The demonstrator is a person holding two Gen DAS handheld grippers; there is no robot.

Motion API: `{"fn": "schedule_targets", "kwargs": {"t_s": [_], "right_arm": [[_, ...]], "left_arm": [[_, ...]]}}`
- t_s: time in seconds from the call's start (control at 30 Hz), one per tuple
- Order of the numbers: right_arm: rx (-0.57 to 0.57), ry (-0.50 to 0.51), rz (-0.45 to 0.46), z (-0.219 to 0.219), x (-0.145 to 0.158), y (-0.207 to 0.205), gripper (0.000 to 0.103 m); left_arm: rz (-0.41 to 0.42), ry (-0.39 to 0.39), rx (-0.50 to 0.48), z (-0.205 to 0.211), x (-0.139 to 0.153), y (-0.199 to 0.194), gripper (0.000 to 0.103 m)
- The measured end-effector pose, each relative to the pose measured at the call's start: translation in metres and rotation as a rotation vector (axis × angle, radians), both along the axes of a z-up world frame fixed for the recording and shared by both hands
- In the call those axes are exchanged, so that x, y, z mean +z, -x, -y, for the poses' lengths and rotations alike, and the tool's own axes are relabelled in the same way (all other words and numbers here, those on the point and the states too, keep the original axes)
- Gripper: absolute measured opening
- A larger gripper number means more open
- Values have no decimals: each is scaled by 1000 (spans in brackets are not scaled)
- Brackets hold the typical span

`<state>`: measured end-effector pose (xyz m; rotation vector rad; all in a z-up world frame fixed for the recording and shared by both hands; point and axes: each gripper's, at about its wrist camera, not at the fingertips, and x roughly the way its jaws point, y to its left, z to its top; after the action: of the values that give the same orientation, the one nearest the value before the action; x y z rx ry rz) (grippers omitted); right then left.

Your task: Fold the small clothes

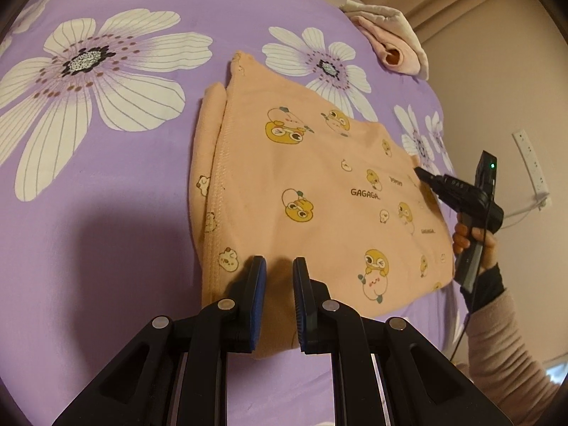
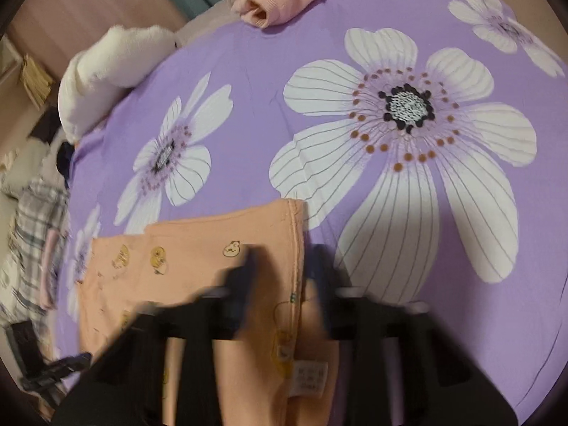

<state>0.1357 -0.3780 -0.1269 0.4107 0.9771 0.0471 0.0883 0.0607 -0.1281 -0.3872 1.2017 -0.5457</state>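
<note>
**Garment gripped at both ends, ready for the next fold**

Garment (image 1: 319, 195) first: the peach top with yellow cartoon prints lies partly folded on the purple flowered bedspread (image 1: 124, 184), with its long axis running in the left wrist view from about 7 o'clock to 1 o'clock. A doubled layer with a stitched hem shows along its 9 o'clock side.

My left gripper (image 1: 278, 291) sits at the 6 o'clock edge of the cloth. Its jaws are nearly closed, and peach fabric passes between the blue pads, so I judge it has hold of that near edge. It points steeply down at the bed.

My right gripper (image 1: 424, 174) is at the opposite end, about 3 o'clock in the left view, tip down on the far corner. Its own camera is blurred, but there a fold of fabric with a white care label (image 2: 310, 378) lies between the fingers; I read the jaws as closed on the cloth. The hand (image 1: 472, 238) grips the handle, with a pink sleeve (image 1: 504, 348) angled up from 5 o'clock.

Since each gripper holds one end of the long axis, I judge the coming move as carrying one end over the other. Neither hand is nearer; both are already on the cloth.

A rolled pink piece (image 1: 397, 53) lies well apart at 1 o'clock.
</note>
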Motion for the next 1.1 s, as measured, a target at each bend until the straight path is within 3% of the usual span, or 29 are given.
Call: {"fn": "schedule_targets", "kwargs": {"t_s": [0.1,0.2,0.3,0.37,0.47,0.63,0.8,0.97,1.1], "right_arm": [[16,69,31,-3,9,6,3],[-71,32,43,18,15,12,2],[-97,70,-1,25,7,11,4],[-102,55,-26,28,1,8,7],[-124,34,37,28,19,22,17],[46,3,120,-10,48,67,16],[200,82,76,-57,38,112,16],[204,244,21,-64,17,149,13],[175,236,-31,-47,-1,164,21]], "left_arm": [[-5,7,-2,-1,-2,-1,11],[-7,10,-9,-2,-2,-2,11],[-14,0,-18,0,-1,-5,11],[-6,-16,-19,2,4,-6,11],[40,-35,-30,8,16,-3,14],[77,-16,-56,21,20,1,15],[99,-80,-73,30,9,9,15],[91,-53,-58,15,-3,27,15],[68,4,-33,-1,-6,43,15]]}}
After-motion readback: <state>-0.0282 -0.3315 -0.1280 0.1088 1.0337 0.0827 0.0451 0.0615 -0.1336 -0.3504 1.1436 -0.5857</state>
